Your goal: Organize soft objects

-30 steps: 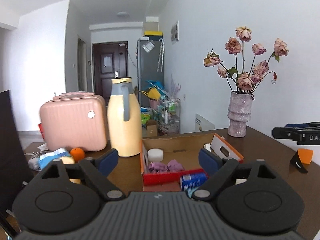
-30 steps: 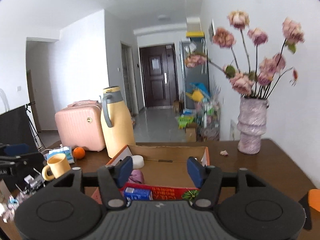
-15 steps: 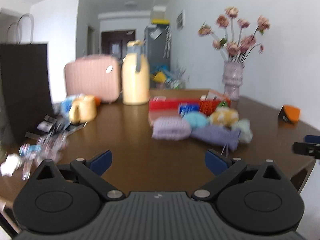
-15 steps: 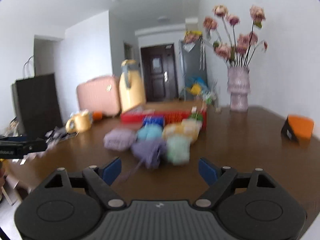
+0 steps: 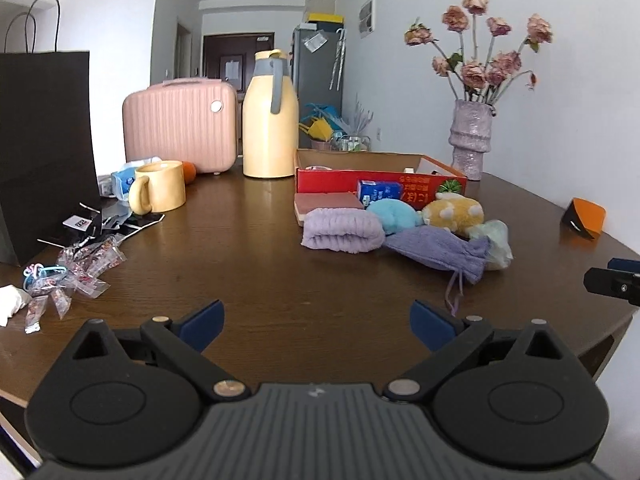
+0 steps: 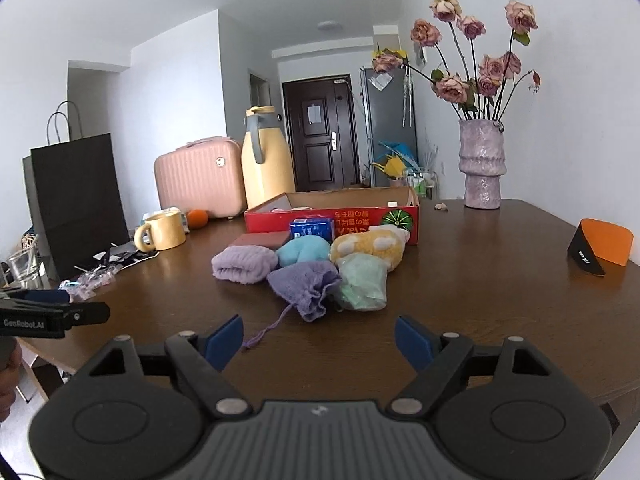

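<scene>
- The left claw [image 5: 316, 322] hangs over the near edge of the desk [image 5: 224, 256], fingers wide apart and holding nothing.
- The right claw [image 6: 319, 338] is likewise spread apart and empty, low over the desk's near side; its tip shows at the right edge of the left view.
- The soft things lie in a tight cluster mid-desk, just in front of the red box [image 6: 332, 216].
- A rolled lilac towel [image 6: 243, 265] sits at the cluster's left end, with a blue plush [image 6: 304, 251] touching it on the right.
- A yellow plush [image 6: 370, 246] lies against the box's front wall, beside the blue one.
- A purple pouch [image 6: 306, 288] is nearest the claws, its drawstring [image 6: 266, 328] trailing toward the right claw's left finger.
- A pale green bundle [image 6: 364, 286] rests against the pouch's right side.
- A small blue carton [image 6: 312, 230] stands between the plushes and the box.
- Further left stand a yellow mug [image 5: 158, 192], a cream jug [image 5: 270, 132], a pink case [image 5: 180, 124] and a black bag [image 5: 44, 148].
- A vase [image 6: 480, 164] of dried roses stands at the far right corner.
</scene>
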